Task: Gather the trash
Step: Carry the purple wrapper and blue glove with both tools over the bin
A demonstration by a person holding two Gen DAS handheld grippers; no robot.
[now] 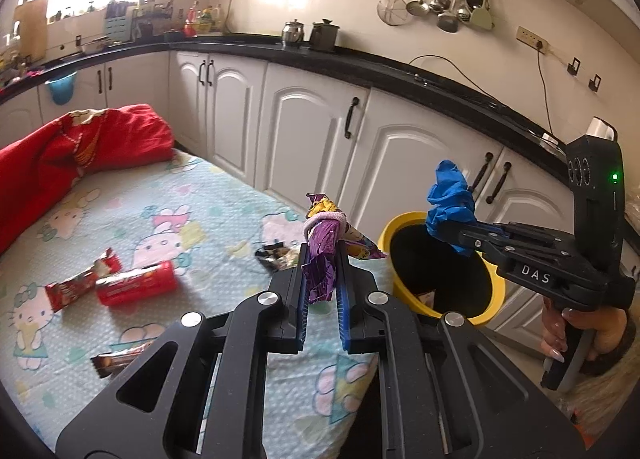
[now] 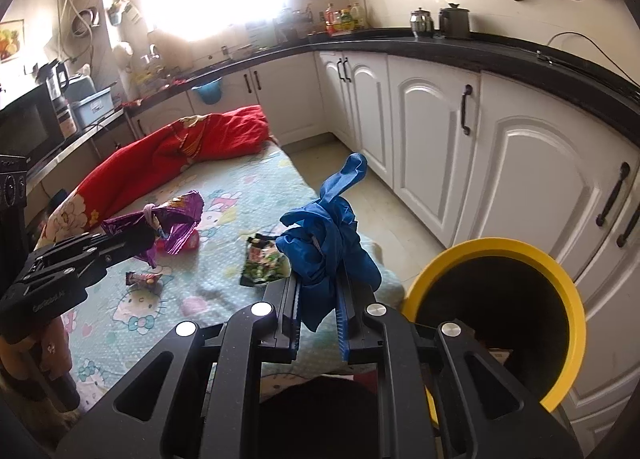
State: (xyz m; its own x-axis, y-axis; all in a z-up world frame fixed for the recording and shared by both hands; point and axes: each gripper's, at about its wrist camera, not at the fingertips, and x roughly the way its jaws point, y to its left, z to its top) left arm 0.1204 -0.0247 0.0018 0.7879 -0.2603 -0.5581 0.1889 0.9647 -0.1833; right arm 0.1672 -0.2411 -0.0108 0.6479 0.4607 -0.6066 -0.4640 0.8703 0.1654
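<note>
Right gripper [image 2: 318, 291] jaws pinching blue glove [image 2: 328, 235], yellow bin [image 2: 576, 307] mouth just right-below; left gripper [image 1: 322, 271] jaws pinching purple wrapper [image 1: 322, 255], bin farther right

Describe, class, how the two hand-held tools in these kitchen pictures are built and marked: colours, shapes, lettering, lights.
Both are black, angular frames with cut-out openings and round silver bolt heads. The left tool and right tool each have two straight fingers lined with ribbed blue pads. Seen from the left wrist, the right tool carries white lettering "DAS", a pistol-style handle, and a tall black housing with a green light.
</note>
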